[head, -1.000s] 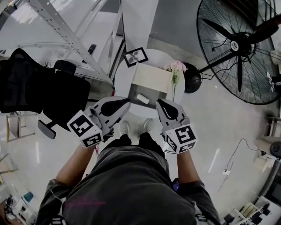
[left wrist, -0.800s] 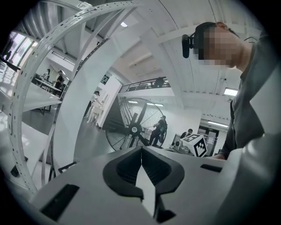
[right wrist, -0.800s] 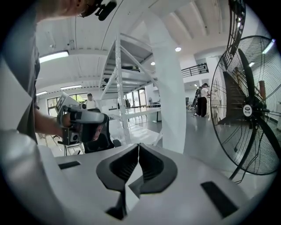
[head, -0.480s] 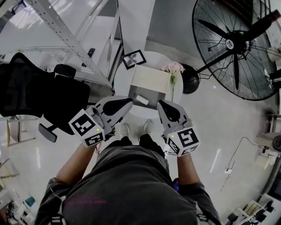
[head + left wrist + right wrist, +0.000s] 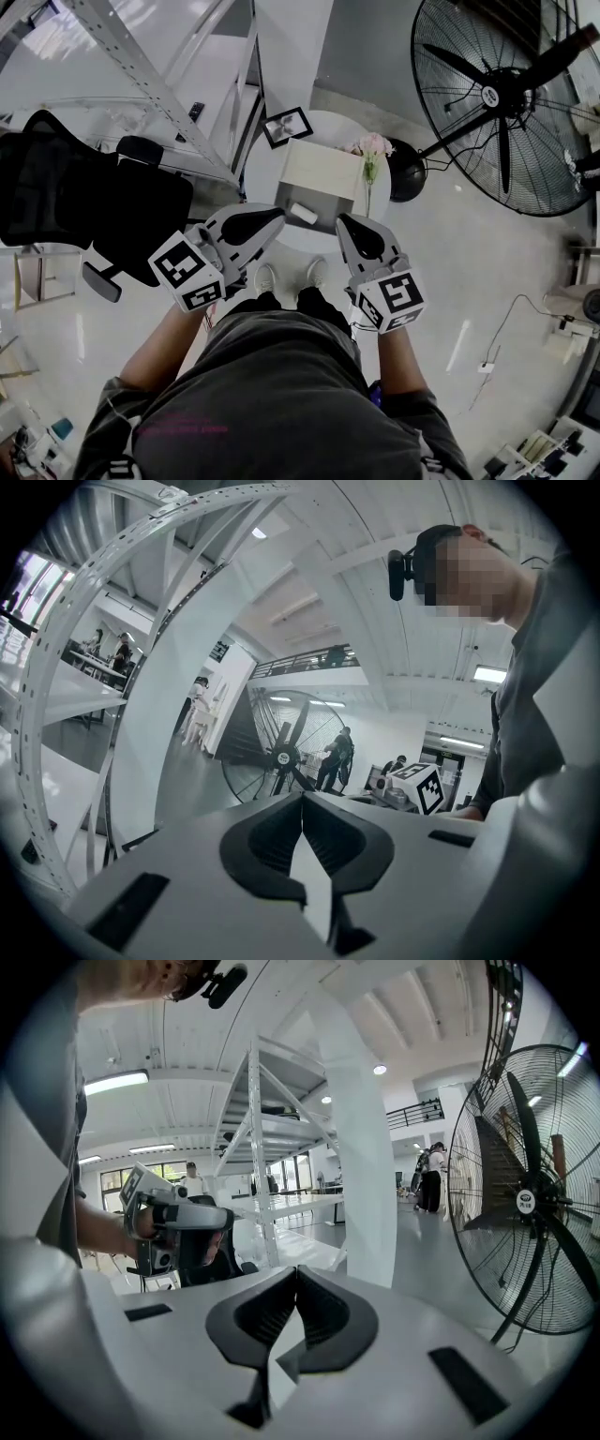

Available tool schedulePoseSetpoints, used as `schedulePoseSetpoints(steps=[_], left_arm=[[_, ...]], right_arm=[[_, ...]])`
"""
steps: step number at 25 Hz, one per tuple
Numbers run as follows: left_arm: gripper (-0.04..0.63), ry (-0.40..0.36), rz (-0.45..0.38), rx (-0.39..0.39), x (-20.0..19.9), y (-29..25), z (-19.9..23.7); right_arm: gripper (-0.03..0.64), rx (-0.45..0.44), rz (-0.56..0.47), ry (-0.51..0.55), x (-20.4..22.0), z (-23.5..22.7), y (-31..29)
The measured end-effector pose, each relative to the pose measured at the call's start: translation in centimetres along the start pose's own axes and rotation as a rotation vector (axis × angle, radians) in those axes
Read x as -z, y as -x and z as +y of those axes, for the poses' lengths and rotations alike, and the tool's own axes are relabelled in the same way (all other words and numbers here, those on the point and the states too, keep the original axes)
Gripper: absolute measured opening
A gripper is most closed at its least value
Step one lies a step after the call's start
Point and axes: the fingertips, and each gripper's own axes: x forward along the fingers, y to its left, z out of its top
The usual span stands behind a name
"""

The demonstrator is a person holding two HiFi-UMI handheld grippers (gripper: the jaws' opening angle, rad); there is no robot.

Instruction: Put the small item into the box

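Observation:
Far below me in the head view, an open cardboard box stands on a small round white table. A small white item lies on the box's grey inner part. My left gripper and right gripper are held up side by side near my waist, well above the table. The left gripper is shut with its tips touching and nothing between them. The right gripper is likewise shut and empty.
A framed picture and pink flowers share the table. A large black floor fan stands to the right, a black office chair to the left, and a white metal rack behind it. My shoes are at the table's near edge.
The head view shifted slightly a second ago. Both grippers stay shut and in almost the same place.

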Motion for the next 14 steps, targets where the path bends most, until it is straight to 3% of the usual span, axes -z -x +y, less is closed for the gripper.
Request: schedulePoseSetpoints(steps=[14], left_arm=[[0.018,0.012,0.004,0.0,0.7,-1.0,-0.7]], right_arm=[[0.02,0.007,0.028,-0.006,1.5,-0.8,0.6]])
